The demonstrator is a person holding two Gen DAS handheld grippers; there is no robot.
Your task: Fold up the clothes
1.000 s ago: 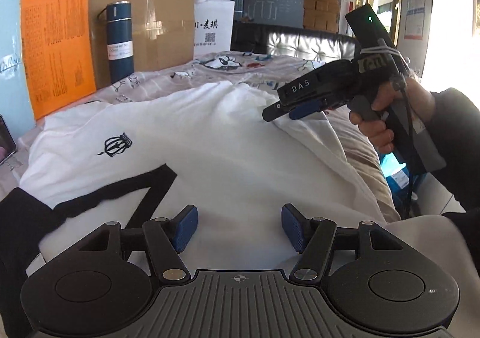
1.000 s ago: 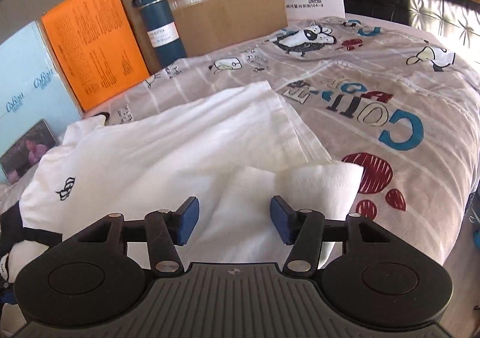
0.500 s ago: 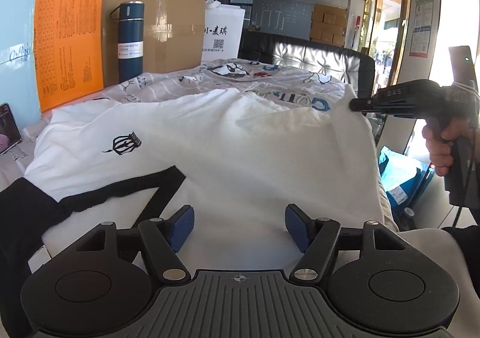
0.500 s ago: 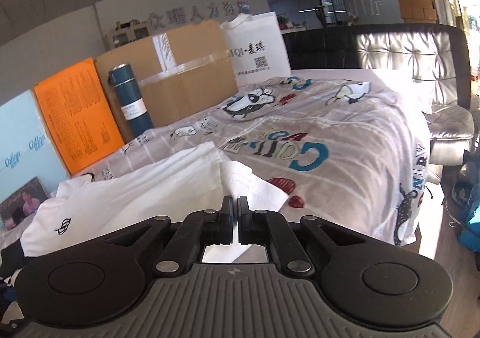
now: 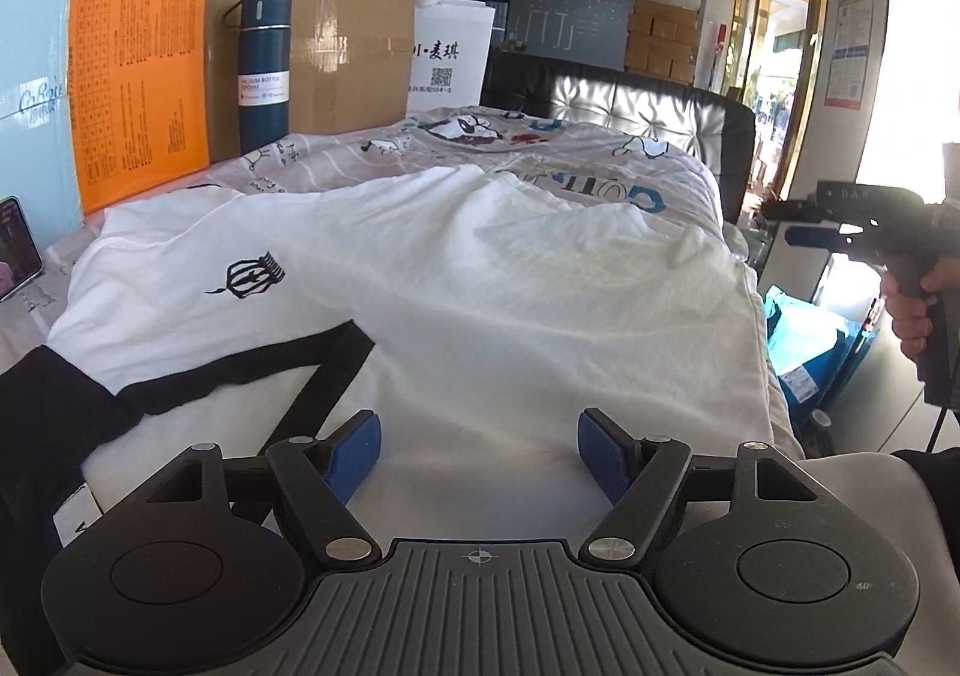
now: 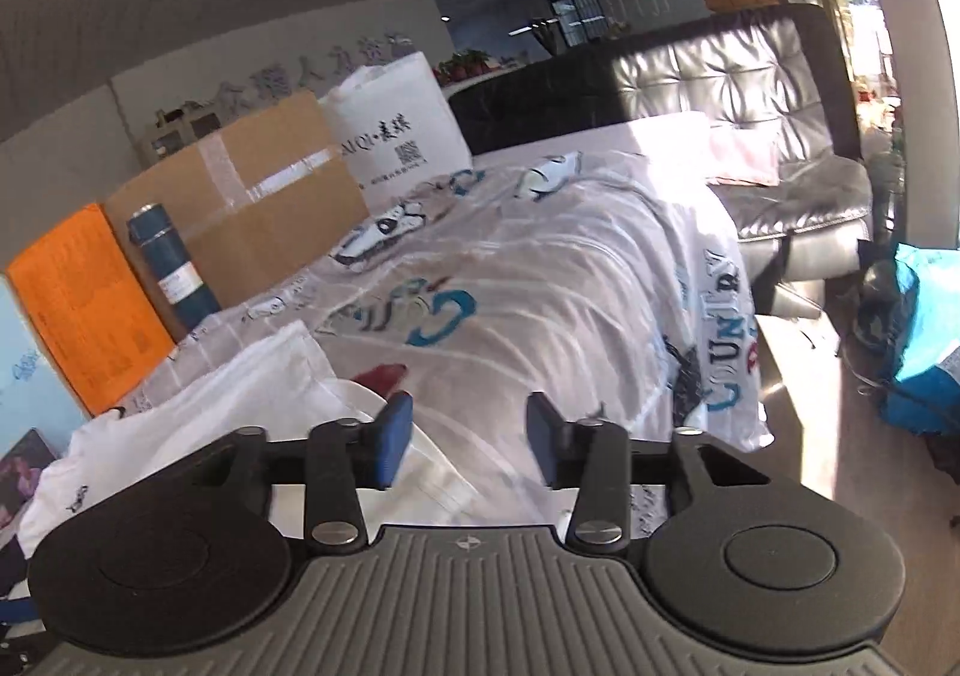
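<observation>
White T-shirt (image 5: 480,304) spread on a bed, both grippers released and holding nothing.

White T-shirt with a small black crest and black trim lies flat across the bedspread (image 6: 540,280), which is printed with cartoons and blue lettering; one sleeve is folded in over the body. The left gripper (image 5: 479,451) hovers low over the shirt's near hem, blue-padded jaws spread wide. The right gripper (image 6: 469,436) is held off the bed's right edge by a hand (image 5: 915,310), jaws apart and empty. At the bed's far side stand an orange sheet (image 5: 138,76), a dark blue vacuum bottle (image 5: 263,70), a cardboard box (image 5: 342,40) and a white bag (image 5: 450,58).
</observation>
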